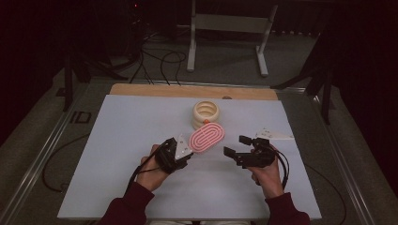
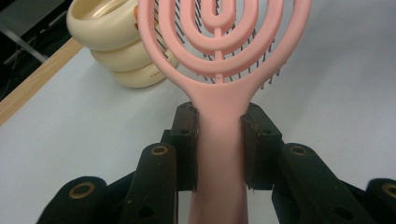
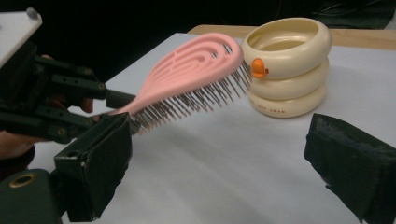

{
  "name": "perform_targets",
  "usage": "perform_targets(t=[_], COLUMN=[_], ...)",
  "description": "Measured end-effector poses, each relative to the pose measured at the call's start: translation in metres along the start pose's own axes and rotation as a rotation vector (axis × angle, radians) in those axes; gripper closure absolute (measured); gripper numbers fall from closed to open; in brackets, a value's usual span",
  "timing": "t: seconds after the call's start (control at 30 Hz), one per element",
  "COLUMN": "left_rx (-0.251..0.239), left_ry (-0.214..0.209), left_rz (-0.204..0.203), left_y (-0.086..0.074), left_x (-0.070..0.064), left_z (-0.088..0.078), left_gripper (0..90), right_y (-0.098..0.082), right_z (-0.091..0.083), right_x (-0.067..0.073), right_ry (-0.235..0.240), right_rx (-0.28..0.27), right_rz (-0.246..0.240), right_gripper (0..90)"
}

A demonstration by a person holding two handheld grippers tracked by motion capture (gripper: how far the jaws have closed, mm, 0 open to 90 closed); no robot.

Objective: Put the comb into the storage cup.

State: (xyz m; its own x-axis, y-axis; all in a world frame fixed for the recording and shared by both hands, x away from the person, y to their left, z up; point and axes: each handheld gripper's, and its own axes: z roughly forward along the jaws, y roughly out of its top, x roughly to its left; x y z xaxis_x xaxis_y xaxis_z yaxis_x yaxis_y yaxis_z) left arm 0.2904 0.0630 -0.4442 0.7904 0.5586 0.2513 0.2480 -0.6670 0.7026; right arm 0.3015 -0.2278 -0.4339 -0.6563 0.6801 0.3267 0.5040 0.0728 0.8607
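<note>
- Near the centre of the high view, the pink hairbrush (image 1: 207, 137) was held off the white table sheet (image 1: 117, 154), its handle clamped between the jaws of the left gripper (image 1: 180, 157), which had closed narrow on it.
- In the left gripper view the brush (image 2: 219, 56) ran straight up the frame from the pads, so its long axis carried on the line of that gripper; in the high view that line slanted toward the upper right, bristles facing down.
- Just past the brush head stood the cream ribbed container (image 1: 205, 115) with an orange tab; head and container looked close, though I could not tell whether they touched.
- At lower right of centre the right gripper (image 1: 237, 146) held nothing, its jaws spread wide, a short gap to the right of the brush head.
- From the right gripper view the brush (image 3: 187, 77) lay up and to the left, container (image 3: 287, 65) behind it.
- Bare sheet stretched below and to the left; a flat white piece (image 1: 274, 134) lay by the right edge.
</note>
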Motion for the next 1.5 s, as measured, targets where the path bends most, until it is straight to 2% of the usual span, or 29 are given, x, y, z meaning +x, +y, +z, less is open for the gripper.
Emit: perform_targets(t=[0.23, 0.47, 0.73, 1.03, 1.07, 1.23, 1.27, 1.5], left_rx=[-0.003, -0.018, -0.058, -0.077, -0.082, -0.098, -0.102, -0.123], left_ry=[-0.004, -0.002, 0.012, 0.019, 0.020, 0.024, 0.023, 0.030], left_rz=[0.014, 0.018, 0.015, 0.017, 0.018, 0.014, 0.011, 0.007], left_y=[-0.001, -0.002, 0.000, 0.001, 0.002, 0.002, 0.002, 0.003], left_x=[-0.005, -0.013, -0.023, -0.029, -0.029, -0.032, -0.033, -0.036], left_z=[0.001, 0.003, 0.003, 0.004, 0.004, 0.003, 0.004, 0.004], left_gripper=[69.9, 69.9, 69.9, 69.9, 69.9, 69.9, 69.8, 69.9], right_y=[0.002, 0.004, 0.004, 0.004, 0.004, 0.003, 0.003, 0.003], right_z=[0.002, 0.005, 0.010, 0.013, 0.014, 0.015, 0.017, 0.021], right_x=[0.001, 0.002, 0.003, 0.004, 0.004, 0.005, 0.005, 0.008], right_ry=[0.007, 0.027, 0.040, 0.037, 0.042, 0.043, 0.051, 0.079], right_rx=[-0.002, -0.008, -0.013, -0.013, -0.009, -0.009, -0.007, 0.014], right_rz=[0.007, 0.035, 0.071, 0.095, 0.115, 0.117, 0.136, 0.169], right_gripper=[7.7, 7.7, 7.7, 7.7, 7.7, 7.7, 7.7, 7.8])
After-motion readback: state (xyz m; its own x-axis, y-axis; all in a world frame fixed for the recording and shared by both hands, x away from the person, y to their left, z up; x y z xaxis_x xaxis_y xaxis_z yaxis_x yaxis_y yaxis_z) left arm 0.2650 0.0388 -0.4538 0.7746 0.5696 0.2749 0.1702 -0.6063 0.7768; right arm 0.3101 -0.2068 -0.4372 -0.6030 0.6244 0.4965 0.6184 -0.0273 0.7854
